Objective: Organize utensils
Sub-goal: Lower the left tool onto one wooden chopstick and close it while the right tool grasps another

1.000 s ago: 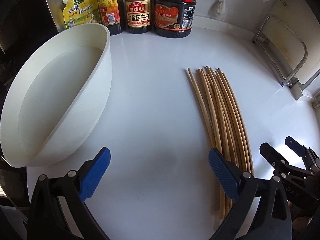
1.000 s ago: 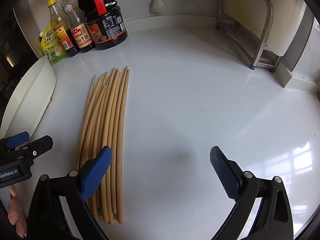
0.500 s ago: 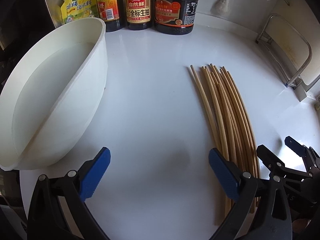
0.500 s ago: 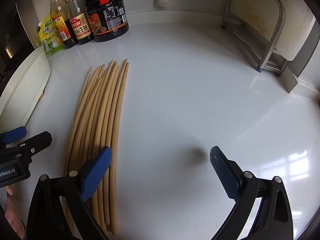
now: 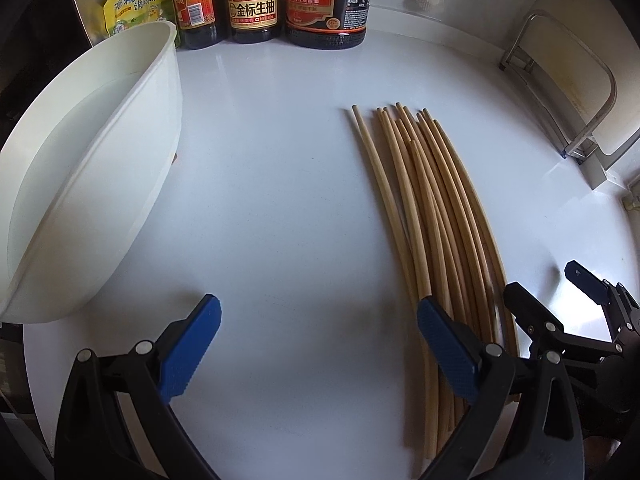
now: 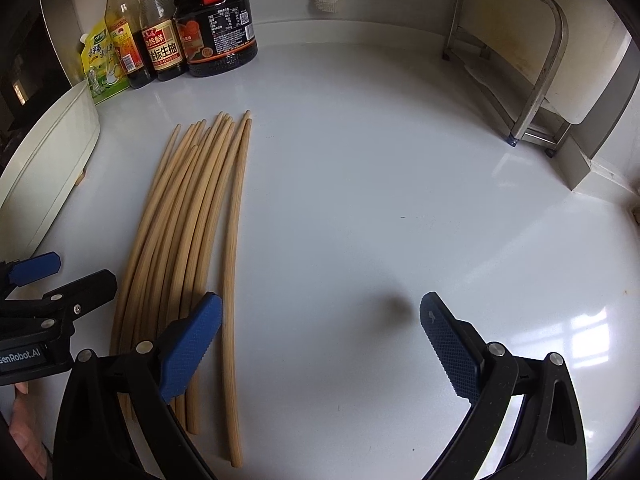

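Several long wooden chopsticks (image 5: pixel 432 216) lie in a loose bundle on the white counter, tips pointing to the back; they also show in the right wrist view (image 6: pixel 188 220). My left gripper (image 5: pixel 320 344) is open and empty, its right finger over the bundle's near ends. My right gripper (image 6: pixel 320 340) is open and empty, its left finger over the bundle's right side. Each gripper shows in the other's view: the right gripper (image 5: pixel 560 300) and the left gripper (image 6: pixel 56 280). A white bowl (image 5: pixel 80 184) stands at the left.
Sauce bottles (image 5: pixel 252 0) and a yellow seasoning pouch (image 5: pixel 132 0) stand along the back wall. A metal rack (image 6: pixel 520 60) stands at the back right. The bowl's rim also shows in the right wrist view (image 6: pixel 44 168).
Both grippers have moved slightly forward over the counter; the bundle sits closer in both views. One chopstick now lies a little apart on the bundle's right side. Both stay open.
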{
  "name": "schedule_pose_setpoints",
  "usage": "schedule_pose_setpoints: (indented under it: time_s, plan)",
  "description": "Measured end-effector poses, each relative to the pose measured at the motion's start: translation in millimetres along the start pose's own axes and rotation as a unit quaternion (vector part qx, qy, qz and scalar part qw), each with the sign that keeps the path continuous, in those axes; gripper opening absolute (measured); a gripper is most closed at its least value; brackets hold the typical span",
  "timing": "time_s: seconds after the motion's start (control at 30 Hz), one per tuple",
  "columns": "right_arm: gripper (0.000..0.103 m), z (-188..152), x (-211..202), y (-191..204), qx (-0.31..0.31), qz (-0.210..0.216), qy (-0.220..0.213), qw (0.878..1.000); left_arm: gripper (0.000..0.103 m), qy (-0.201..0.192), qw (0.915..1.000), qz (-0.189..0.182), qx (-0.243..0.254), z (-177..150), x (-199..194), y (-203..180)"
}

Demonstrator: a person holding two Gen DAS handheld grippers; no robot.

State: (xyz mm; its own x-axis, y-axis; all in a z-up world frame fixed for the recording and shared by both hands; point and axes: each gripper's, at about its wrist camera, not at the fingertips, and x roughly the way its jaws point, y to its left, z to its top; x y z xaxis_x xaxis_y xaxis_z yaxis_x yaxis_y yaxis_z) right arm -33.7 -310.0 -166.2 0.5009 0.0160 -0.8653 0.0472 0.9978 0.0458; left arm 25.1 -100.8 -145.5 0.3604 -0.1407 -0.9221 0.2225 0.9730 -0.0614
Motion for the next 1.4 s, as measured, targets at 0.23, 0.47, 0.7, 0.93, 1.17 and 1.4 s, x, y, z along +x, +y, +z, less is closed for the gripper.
schedule_pose_setpoints:
  time_s: [0.23, 0.47, 0.7, 0.93, 1.17, 1.4]
  plan:
    - [0.095, -1.3, -0.2, -17.0, 0.014, -0.006, -0.004, 1.000, 0.097, -0.004, 0.9999, 0.007, 0.013, -2.6, 2.1, -13.4]
    - [0.095, -1.4, 0.5, -18.2, 0.016, -0.002, -0.003, 1.000, 0.097, -0.007, 0.9998, 0.016, 0.012, -1.9, 3.4, -16.4]
    - [0.095, 1.0, 2.8, -12.8, 0.013, 0.003, -0.006, 1.000, 0.097, -0.014, 0.9992, 0.034, -0.019, -0.4, -0.9, 4.6]
    - [0.095, 2.3, 3.6, -11.3, 0.012, -0.003, -0.009, 1.000, 0.097, -0.010, 0.9992, 0.035, -0.015, -0.4, 1.7, 2.4]
    - [0.095, 3.8, 4.3, -12.5, 0.011, -0.007, -0.008, 1.000, 0.097, -0.010, 0.9995, 0.029, -0.005, -0.6, 0.7, -5.5]
    - [0.095, 4.7, 4.7, -12.0, 0.008, -0.009, -0.009, 1.000, 0.097, 0.000, 0.9993, 0.038, -0.008, -0.7, 8.0, -2.6]
